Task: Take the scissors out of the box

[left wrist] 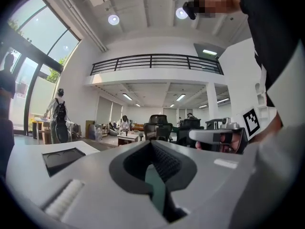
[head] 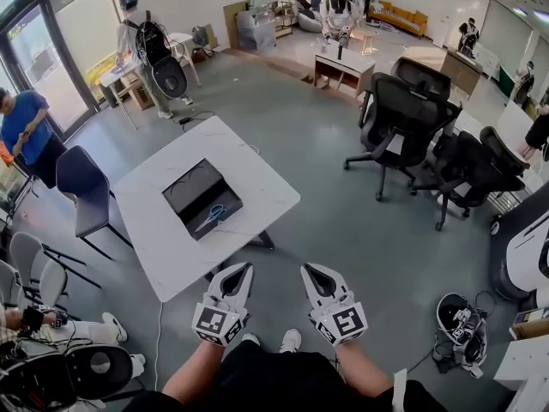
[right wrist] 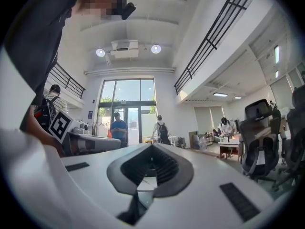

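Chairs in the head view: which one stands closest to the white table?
The dark blue chair, right beside the white table's left edge. The pale chairs and the black office chairs stand farther off.

Head view looks steeply down at white table point(head: 150, 239) and box point(head: 193, 191); gripper views, low, face level across room, left one sharing box point(left wrist: 62, 160).

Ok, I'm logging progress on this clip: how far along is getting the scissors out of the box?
Done: nothing yet. The scissors lie inside the open black box on the white table. In hand: nothing. The left gripper and right gripper are shut and empty, short of the table. Left: reach in, grip the scissors and lift them out.
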Tool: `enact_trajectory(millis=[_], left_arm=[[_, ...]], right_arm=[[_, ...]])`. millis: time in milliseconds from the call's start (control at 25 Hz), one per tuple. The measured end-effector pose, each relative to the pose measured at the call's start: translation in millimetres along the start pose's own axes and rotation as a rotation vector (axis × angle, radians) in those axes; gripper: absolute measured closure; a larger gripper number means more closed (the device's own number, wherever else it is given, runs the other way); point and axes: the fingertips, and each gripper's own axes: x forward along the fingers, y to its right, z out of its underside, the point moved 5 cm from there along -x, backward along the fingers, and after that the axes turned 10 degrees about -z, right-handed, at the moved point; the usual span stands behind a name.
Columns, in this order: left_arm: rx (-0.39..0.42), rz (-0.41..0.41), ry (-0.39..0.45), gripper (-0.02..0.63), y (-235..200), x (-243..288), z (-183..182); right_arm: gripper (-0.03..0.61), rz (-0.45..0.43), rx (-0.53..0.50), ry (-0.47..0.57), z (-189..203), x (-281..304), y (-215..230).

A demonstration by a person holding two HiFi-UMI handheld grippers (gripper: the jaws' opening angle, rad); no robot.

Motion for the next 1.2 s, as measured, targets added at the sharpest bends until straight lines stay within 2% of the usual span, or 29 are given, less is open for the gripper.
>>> enact_trajectory(millis=[280,600,840,1200], left_arm=[[0.009,-0.059,-0.011,0.604,-22.9,5.9,3.7],[-0.060,-0.107,0.008,0.604,-74.7,28.6,5.5],[-0.036,-0.126,0.004,0.604,-122.0,51.2,7.9],[-0.041,-0.165,-0.032,0.604,-185.0,64.5,22.5]], right_arm=[[0.571,-0.069,0.016,-0.006,5.3,30.9,2.2],[0.571,-0.112,0.002,-0.033,13.3,89.2,15.8],[0.571,-0.147,-0.007,-0.031,12.5,149.0,31.0],[0.571,-0.217,-0.008,-0.067,18.5,227.2,38.6]])
